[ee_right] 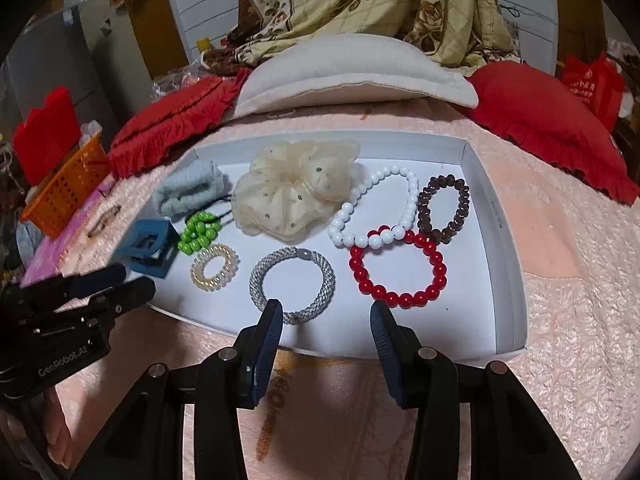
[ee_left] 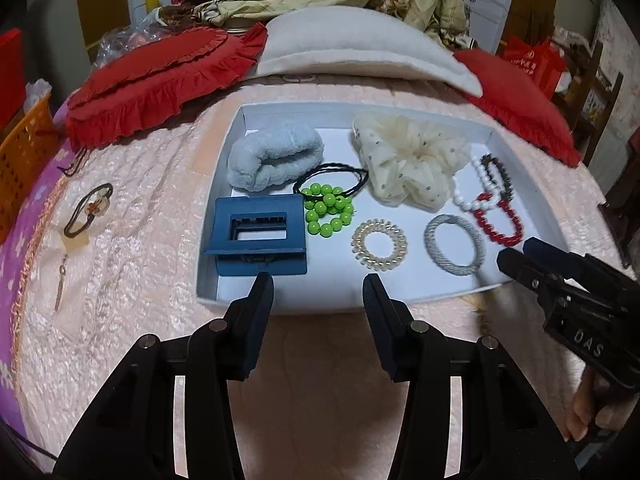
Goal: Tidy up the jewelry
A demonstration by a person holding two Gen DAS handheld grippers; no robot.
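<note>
Two grippers up front, both about half open, both holding nothing. Left gripper (ee_left: 318,284) just over the near edge of the white tray (ee_left: 400,110), close to the blue claw clip (ee_left: 256,236), a hard boxy thing with a square hole. Right gripper (ee_right: 324,308) over the same near edge, tips just beside the grey woven hair tie (ee_right: 328,276) and the red bead bracelet (ee_right: 400,298). Probably waiting there to choose what to grab first.

Most of the jewelry sits inside the tray, spread out flat on the smooth white floor, likely to keep from tangling and to leave room for a pinch.

- **Back row:** a fluffy pale blue band (ee_left: 276,156), soft like a towel, and a big cream scrunchie (ee_left: 412,160), thin and puffy with little dots.
- **Middle:** a thin black twisted hair tie (ee_left: 332,178) touching a bunch of shiny round green beads (ee_left: 328,212).
- **Front:** a clear curly hair tie (ee_left: 378,242), coiled like a phone cord.
- **Right side:** a white bead bracelet (ee_right: 411,204) lying partly over the red one, and a dark brown bead bracelet (ee_right: 464,200) touching the red one too. Hard, round and glossy, so likely to roll or slip in a pinch.

Not yet in the tray, out on the bumpy pink bed cover (ee_left: 140,240): a brown loop (ee_left: 88,210) with a small ornament, and a thin dangly piece (ee_left: 62,284) just below it. Probably the ones left to bring in.
</note>
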